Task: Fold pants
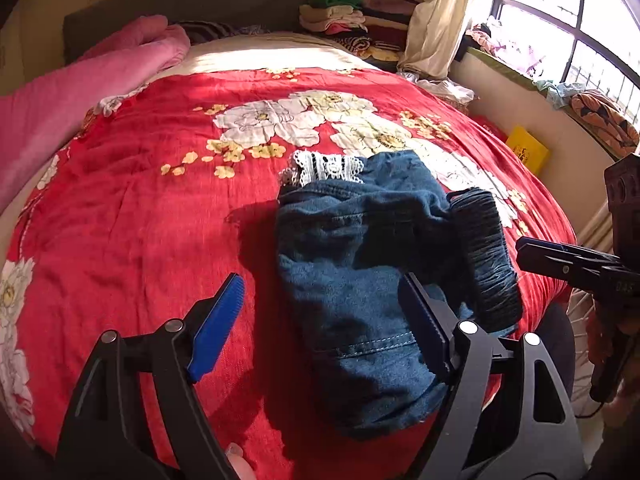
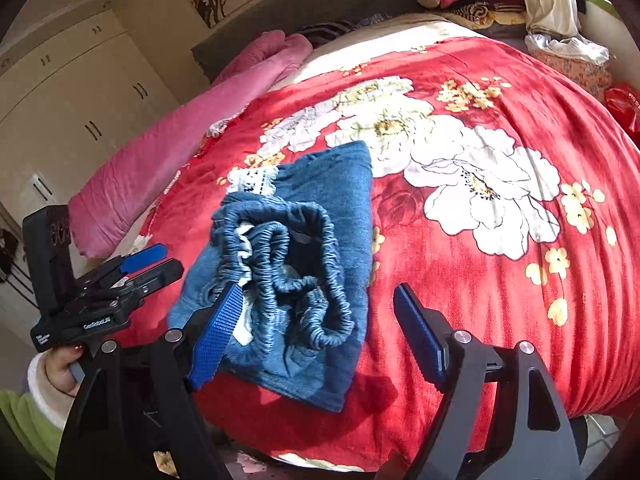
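Note:
Blue denim pants (image 1: 360,264) lie folded in a small bundle on the red flowered bedspread (image 1: 160,200), with a white lace hem (image 1: 324,168) at the far end and a dark elastic waistband (image 1: 484,256) on the right. My left gripper (image 1: 320,308) is open and empty, just above the near end of the bundle. In the right wrist view the pants (image 2: 320,208) show their gathered waistband (image 2: 296,268) towards me. My right gripper (image 2: 316,312) is open and empty above the waistband. The left gripper also shows in the right wrist view (image 2: 156,260), and the right gripper shows in the left wrist view (image 1: 532,252).
A pink quilt (image 1: 92,92) lies along the bed's left side. A stack of folded clothes (image 1: 352,20) sits at the head of the bed, beside a curtain (image 1: 440,20) and window. A yellow box (image 1: 528,150) stands by the right wall. A wardrobe (image 2: 72,92) stands left.

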Demonstrator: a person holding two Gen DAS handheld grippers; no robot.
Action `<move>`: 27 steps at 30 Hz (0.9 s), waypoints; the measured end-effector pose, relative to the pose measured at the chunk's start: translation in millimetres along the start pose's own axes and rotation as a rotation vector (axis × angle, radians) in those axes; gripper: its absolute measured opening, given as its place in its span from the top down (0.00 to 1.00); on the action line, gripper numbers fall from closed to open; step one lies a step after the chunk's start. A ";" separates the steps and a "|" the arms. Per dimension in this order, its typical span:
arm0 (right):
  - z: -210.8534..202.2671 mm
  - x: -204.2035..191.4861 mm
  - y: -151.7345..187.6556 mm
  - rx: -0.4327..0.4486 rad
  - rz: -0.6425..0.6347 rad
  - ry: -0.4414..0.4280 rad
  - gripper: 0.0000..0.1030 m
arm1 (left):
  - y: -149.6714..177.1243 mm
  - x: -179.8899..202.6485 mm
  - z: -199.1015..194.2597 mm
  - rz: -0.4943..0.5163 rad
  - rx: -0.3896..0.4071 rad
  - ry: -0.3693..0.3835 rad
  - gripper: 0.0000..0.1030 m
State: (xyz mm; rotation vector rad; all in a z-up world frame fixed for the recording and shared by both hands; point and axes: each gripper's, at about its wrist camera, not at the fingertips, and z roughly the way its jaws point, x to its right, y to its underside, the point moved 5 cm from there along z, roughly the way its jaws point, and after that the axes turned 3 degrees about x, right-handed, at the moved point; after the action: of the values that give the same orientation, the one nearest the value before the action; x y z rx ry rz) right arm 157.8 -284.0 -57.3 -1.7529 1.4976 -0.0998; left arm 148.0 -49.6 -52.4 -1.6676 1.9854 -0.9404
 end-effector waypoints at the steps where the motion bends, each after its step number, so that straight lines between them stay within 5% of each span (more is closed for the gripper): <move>1: 4.4 3.0 0.0 -0.008 0.013 -0.005 0.25 | 3.2 -2.5 4.1 -0.007 -0.012 -0.005 0.30; 11: 43.7 13.9 5.2 -0.029 0.110 -0.107 0.27 | 21.8 -21.7 45.6 -0.123 -0.073 0.050 0.23; 13: 46.1 8.3 8.2 -0.042 0.096 -0.119 0.42 | 21.7 -19.1 45.1 -0.122 -0.072 0.061 0.32; 15: 45.6 6.5 9.6 -0.033 0.095 -0.117 0.51 | 21.0 -12.0 44.5 -0.123 -0.078 0.102 0.65; 17: 40.9 4.7 7.8 -0.013 0.098 -0.120 0.60 | 18.4 -1.5 42.5 -0.091 -0.074 0.107 0.79; 20: 32.7 -5.0 1.5 0.018 0.067 -0.137 0.72 | 9.7 6.0 36.9 -0.064 -0.056 0.091 0.86; 27: 18.7 -32.1 -38.5 0.088 -0.010 -0.163 0.73 | -33.6 1.9 22.3 -0.063 0.020 0.097 0.89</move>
State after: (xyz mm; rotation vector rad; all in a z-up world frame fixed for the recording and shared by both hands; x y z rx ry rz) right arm 188.9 -248.1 -32.7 -1.6577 1.3469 -0.0262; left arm 186.4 -59.3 -44.3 -1.7134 1.9881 -1.0794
